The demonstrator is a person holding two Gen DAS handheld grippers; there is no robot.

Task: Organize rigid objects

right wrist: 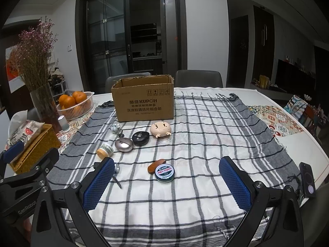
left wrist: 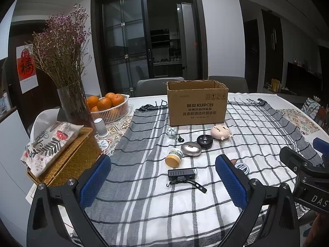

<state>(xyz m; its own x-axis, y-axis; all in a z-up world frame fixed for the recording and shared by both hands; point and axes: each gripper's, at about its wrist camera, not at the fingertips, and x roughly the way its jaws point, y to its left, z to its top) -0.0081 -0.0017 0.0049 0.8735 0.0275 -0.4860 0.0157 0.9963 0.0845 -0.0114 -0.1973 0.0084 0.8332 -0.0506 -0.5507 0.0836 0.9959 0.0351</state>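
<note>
Left gripper [left wrist: 163, 182] w/ blue mesh pads: jaws spread wide, nothing between, above the grey-and-white plaid cloth [left wrist: 144, 201]. Right gripper [right wrist: 166, 183] likewise spread, empty.

Left to right on the cloth: small jar w/ tan lid [left wrist: 173, 157] on its side, lid toward camera; oval silver metal case [left wrist: 191, 148]; black rectangular device w/ a strap [left wrist: 182, 174], long axis left-right; round black disc [left wrist: 204, 141]; beige doll head [left wrist: 220, 132]; brown oval piece [right wrist: 156, 166], long axis diagonal, touching a round dark tin [right wrist: 166, 173], label too small to read, poss. "SLOGGI".

Behind them, an open brown cardboard box [left wrist: 197, 105] printed "KUPOH" plus Chinese text. Right gripper body reads "DAS", left one "GenRobot".
</note>
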